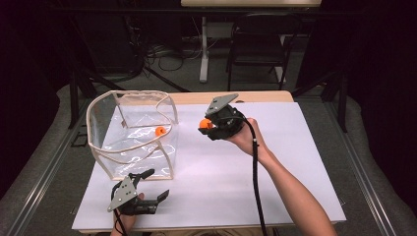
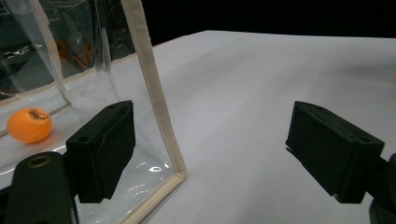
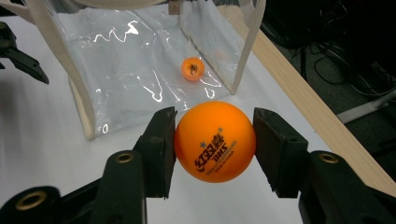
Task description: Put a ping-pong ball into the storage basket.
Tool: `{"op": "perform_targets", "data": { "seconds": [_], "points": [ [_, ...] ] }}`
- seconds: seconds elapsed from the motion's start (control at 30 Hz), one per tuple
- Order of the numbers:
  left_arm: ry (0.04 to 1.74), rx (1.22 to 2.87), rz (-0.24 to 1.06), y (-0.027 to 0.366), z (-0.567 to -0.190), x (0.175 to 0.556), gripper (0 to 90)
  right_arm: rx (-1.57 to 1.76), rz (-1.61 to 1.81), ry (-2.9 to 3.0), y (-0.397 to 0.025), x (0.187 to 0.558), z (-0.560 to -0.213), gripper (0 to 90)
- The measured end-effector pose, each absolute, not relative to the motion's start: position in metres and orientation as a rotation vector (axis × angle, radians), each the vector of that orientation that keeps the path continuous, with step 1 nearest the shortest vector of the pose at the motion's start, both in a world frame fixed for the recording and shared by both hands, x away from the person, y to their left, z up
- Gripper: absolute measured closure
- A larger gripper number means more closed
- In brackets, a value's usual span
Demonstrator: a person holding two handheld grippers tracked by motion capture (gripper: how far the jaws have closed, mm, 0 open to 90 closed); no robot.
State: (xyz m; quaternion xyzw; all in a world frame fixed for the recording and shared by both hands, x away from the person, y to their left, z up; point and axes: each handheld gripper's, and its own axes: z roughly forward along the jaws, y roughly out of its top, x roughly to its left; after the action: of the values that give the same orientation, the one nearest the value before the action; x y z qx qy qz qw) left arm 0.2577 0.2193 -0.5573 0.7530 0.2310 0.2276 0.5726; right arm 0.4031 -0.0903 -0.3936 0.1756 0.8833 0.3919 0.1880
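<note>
Gripping orange ball, black printed logo, right gripper.

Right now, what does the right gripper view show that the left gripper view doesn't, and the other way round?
Right gripper view: an orange ball clamped between its tongs, print legible, plus the table's wooden edge and cables on the floor.

Left gripper view: its own tongs standing open with nothing between them, close to the bag's trimmed corner.

Both: the clear bag on the white tabletop, with a second ball lying inside.
</note>
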Motion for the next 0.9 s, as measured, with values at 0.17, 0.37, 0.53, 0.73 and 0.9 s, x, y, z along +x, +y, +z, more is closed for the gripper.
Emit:
{"op": "perform_targets", "data": {
  "seconds": [0.17, 0.37, 0.53, 0.73, 0.9],
  "points": [
    [0.540, 1.766, 0.534, 0.218, -0.558, 0.258, 15.7, 0.483, 1.110, 2.487, -0.087, 0.407, -0.390, 51.0],
    [0.537, 1.772, 0.533, 0.218, -0.558, 0.258, 15.7, 0.474, 1.097, 2.493, -0.081, 0.411, -0.385, 50.9],
    [0.535, 1.772, 0.531, 0.219, -0.557, 0.258, 15.7, 0.464, 1.088, 2.500, -0.077, 0.412, -0.382, 51.0],
    [0.536, 1.772, 0.534, 0.219, -0.557, 0.258, 15.7, 0.458, 1.079, 2.510, -0.073, 0.414, -0.382, 50.9],
    [0.536, 1.772, 0.533, 0.219, -0.557, 0.258, 15.7, 0.452, 1.072, 2.511, -0.071, 0.415, -0.381, 50.9]
  ]
}}
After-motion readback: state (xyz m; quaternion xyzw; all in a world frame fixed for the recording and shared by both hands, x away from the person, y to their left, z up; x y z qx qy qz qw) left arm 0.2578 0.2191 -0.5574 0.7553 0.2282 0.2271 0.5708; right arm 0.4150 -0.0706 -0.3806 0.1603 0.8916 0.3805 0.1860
